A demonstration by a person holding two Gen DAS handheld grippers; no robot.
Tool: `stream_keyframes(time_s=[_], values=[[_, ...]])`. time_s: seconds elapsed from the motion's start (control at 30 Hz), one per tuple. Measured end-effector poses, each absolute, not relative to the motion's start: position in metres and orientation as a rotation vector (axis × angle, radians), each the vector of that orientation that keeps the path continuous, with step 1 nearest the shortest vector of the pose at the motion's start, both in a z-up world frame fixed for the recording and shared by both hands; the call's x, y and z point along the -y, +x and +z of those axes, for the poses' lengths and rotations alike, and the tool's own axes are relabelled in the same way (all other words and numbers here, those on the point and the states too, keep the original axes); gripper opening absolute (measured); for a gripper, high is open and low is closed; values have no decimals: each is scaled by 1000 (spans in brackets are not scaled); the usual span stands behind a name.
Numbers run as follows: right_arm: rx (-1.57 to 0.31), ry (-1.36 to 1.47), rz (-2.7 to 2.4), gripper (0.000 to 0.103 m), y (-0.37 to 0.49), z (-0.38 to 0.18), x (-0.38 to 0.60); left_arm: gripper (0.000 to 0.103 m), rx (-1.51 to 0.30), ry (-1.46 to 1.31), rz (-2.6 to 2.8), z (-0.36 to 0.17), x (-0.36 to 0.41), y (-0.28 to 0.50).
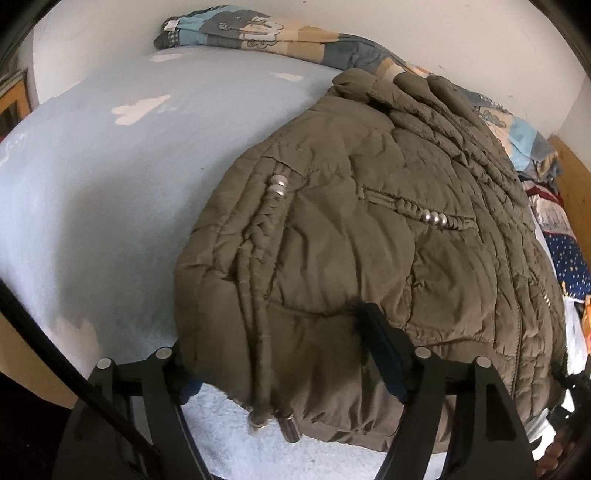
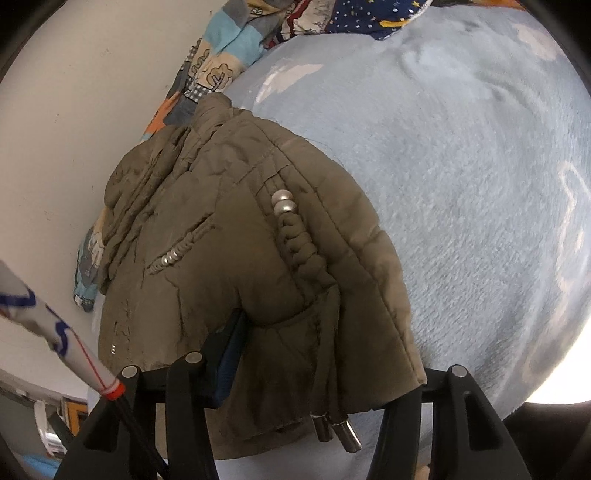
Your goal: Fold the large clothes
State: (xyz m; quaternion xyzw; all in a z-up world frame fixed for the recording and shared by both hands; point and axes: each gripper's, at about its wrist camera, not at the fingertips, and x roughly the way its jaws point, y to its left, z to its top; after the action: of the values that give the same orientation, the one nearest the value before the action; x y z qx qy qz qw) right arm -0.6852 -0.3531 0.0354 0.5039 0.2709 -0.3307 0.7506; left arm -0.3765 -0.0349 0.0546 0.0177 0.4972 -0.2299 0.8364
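An olive-brown padded jacket [image 1: 369, 229] lies on a light blue fleece blanket [image 1: 110, 203], its collar toward the wall. Its hem, with a braided cord and metal toggles [image 1: 288, 428], hangs at the near edge. My left gripper [image 1: 277, 343] straddles that hem, open. One finger [image 1: 388, 354] lies on top of the fabric; the other is mostly hidden under the jacket's edge. In the right wrist view the jacket [image 2: 221, 240] fills the gap of my right gripper [image 2: 328, 350], which is shut on the hem. Its left finger [image 2: 225, 354] dents the padding and the fabric hides the right fingertip.
A patchwork quilt [image 1: 258, 29] is bunched along the white wall [image 2: 74, 110] behind the jacket. Dark blue starred fabric [image 1: 569, 258] and a wooden bed frame [image 1: 576, 184] sit to the right. A white patterned strap with a red band [image 2: 74, 343] crosses the right wrist view's left.
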Motion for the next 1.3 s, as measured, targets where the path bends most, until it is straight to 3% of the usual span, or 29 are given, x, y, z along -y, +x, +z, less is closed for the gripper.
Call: stream_keyframes(time_s=[0.2,0.3,0.57,0.73,0.8,0.87,0.97,1.07,1.3], values=[[-570,1118,-721,54,-688,36,352,79,-1049,99,-484,54,42,-377],[-557,1137,-710,45,-693,36,352,79,-1048,113,-480,55,43,-377],[-589,1115,-703,36,-689,41,352,79,-1037,131,-476,55,45,-376],[-650,1074,-717,35,-683,44,352,78,-1019,147,-473,56,45,-378],[-652,1087,-717,35,-683,43,353,73,-1017,157,-478,57,47,-378],[-648,1064,-712,22,-682,46,351,52,-993,176,-496,62,48,-381],[-635,998,-716,15,-678,58,343,31,-929,224,-529,72,52,-392],[-611,985,-710,13,-681,65,341,24,-860,242,-561,85,54,-402],[-553,890,-692,12,-684,92,330,21,-758,267,-591,108,52,-415]])
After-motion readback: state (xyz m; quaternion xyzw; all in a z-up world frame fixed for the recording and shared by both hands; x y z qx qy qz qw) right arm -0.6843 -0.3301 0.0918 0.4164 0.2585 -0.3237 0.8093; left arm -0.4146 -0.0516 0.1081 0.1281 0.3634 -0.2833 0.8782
